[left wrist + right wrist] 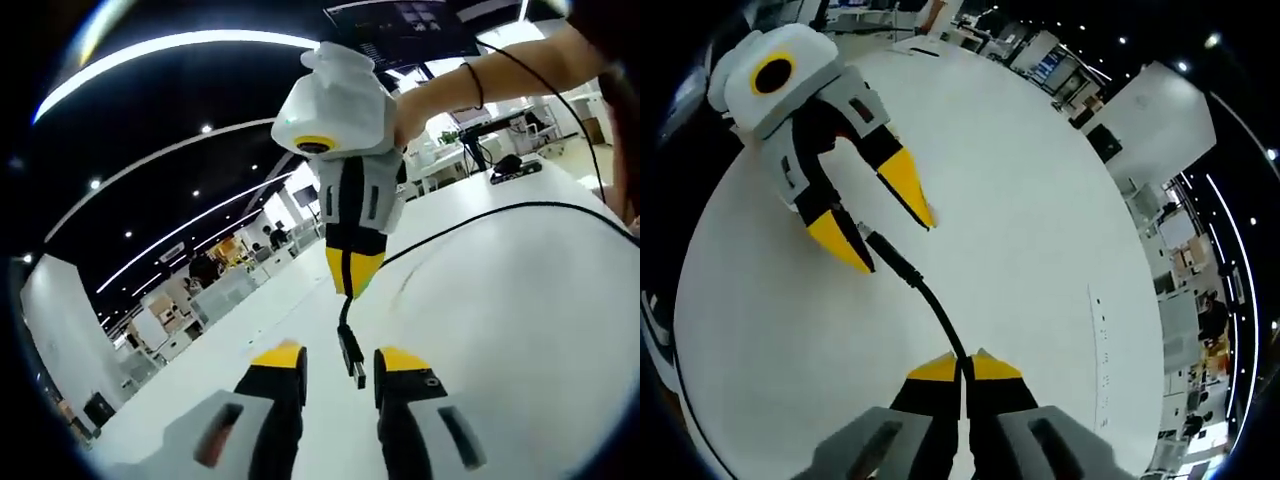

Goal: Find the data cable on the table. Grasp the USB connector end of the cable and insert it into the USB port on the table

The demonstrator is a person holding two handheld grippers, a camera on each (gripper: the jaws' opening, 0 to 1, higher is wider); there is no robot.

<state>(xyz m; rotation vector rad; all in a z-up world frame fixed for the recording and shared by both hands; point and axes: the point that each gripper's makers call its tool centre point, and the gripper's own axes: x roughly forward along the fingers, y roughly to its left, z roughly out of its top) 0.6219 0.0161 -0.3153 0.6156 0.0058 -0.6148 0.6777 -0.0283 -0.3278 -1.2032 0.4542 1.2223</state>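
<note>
Now it's a handover: the right claw (pixel 962 368) is clamped on the one data cable (pixel 930 295), and its USB connector (pixel 353 358) dangles between the parted jaws of the left claw (pixel 340 357), above the white worktop (pixel 1040 200). Next, I'd say, the left pinches that plug squarely. Count: two claws, one cable, one connector.

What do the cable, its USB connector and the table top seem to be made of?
Cable: black rubbery sheath, matte, bends smoothly. USB connector: black moulded housing, likely plastic, with a metal-looking tip. Table: white, smooth, faintly glossy, perhaps laminate.
</note>
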